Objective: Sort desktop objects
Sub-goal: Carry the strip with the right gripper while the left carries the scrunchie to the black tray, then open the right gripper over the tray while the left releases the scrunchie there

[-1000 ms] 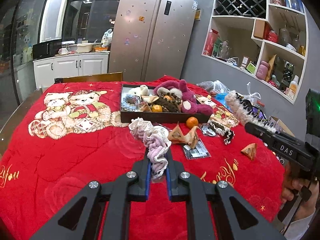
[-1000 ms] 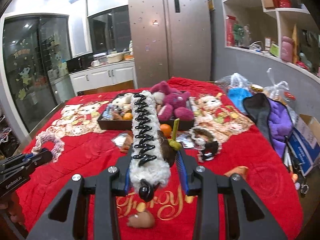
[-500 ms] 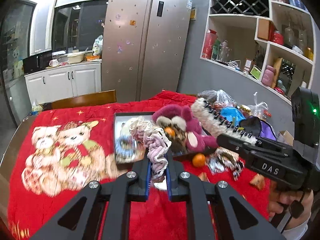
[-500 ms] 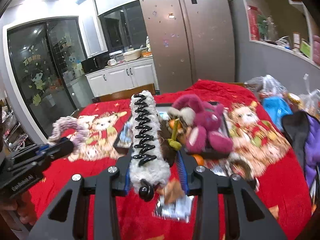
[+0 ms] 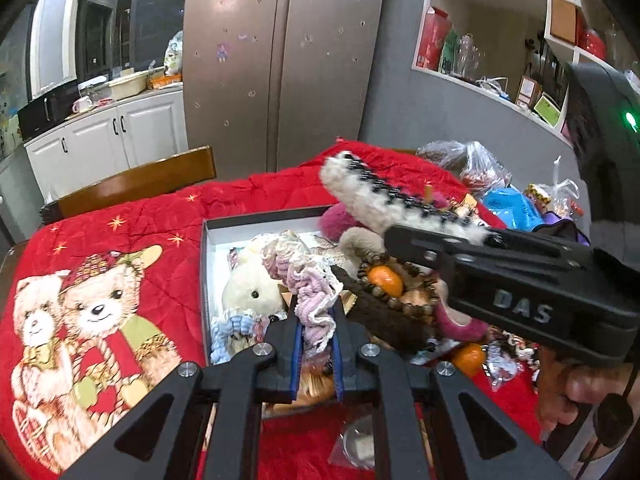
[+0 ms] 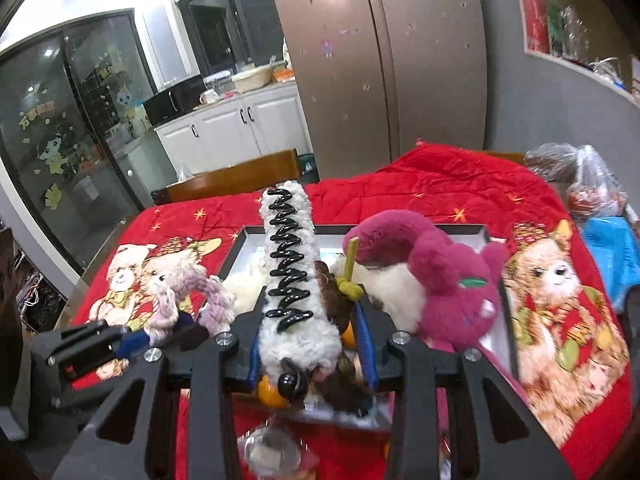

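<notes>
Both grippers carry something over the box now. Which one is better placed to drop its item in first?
Probably the left gripper. Its pink scrunchie hangs above the box, near its front left part. The right gripper holds the long fluffy hair clip higher, reaching across the plush toys.

A steel fridge [image 5: 280,60] stands far behind the table, white cabinets [image 5: 108,140] to its left, wall shelves [image 5: 500,40] right.
</notes>
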Demonstrator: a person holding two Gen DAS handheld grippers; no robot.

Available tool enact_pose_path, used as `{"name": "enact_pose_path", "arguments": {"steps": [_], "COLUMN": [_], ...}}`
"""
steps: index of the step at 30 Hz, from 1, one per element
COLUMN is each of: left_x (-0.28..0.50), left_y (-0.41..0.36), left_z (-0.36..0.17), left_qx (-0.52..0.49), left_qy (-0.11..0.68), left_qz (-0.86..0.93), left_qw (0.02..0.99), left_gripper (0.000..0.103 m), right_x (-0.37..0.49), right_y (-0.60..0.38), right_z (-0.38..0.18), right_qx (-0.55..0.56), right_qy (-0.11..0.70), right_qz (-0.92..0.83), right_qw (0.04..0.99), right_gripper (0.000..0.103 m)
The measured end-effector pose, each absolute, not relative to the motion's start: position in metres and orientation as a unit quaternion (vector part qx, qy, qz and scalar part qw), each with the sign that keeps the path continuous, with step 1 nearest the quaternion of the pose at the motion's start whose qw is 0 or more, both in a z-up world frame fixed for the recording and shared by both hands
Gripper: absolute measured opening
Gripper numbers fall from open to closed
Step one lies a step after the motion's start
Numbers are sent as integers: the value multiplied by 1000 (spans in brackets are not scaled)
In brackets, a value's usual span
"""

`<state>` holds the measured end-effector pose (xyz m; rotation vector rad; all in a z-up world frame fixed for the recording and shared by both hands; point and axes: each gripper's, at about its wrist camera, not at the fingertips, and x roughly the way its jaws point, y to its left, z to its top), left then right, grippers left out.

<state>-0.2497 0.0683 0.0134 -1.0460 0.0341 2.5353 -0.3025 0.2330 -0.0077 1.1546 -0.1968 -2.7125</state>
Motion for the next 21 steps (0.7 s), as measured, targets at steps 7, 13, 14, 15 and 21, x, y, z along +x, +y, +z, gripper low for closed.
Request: {"name": "enact_pose_path", "arguments": {"steps": [7,13,14,15,21], "left_x": [-267,-271,-271,-271,-272], "left_y": [69,75,75,76,75], "left_z": [-9,-23,-24,-26,-27], "left_qx": [-399,-413,-414,-415,-415], "left_qy": [3,10,13,18,17], "left_qz": [892,886,886,886,886], "left_qw": [213,211,210,207,204], "left_gripper": [12,12,12,12,12], "right_x": [-329,-334,-335,-335,-336], "right_y": [217,209,208,209,206], "right_z": [-38,-59,-59,-59,-56], "right_qx": [410,429,428,428,423], "right_qy": [-53,-27,-26,-26,-20], "right_qz": [-906,-900,-900,-901,-904], "right_qw": [89,76,74,74,61], "right_gripper": [38,38,38,38,38]}}
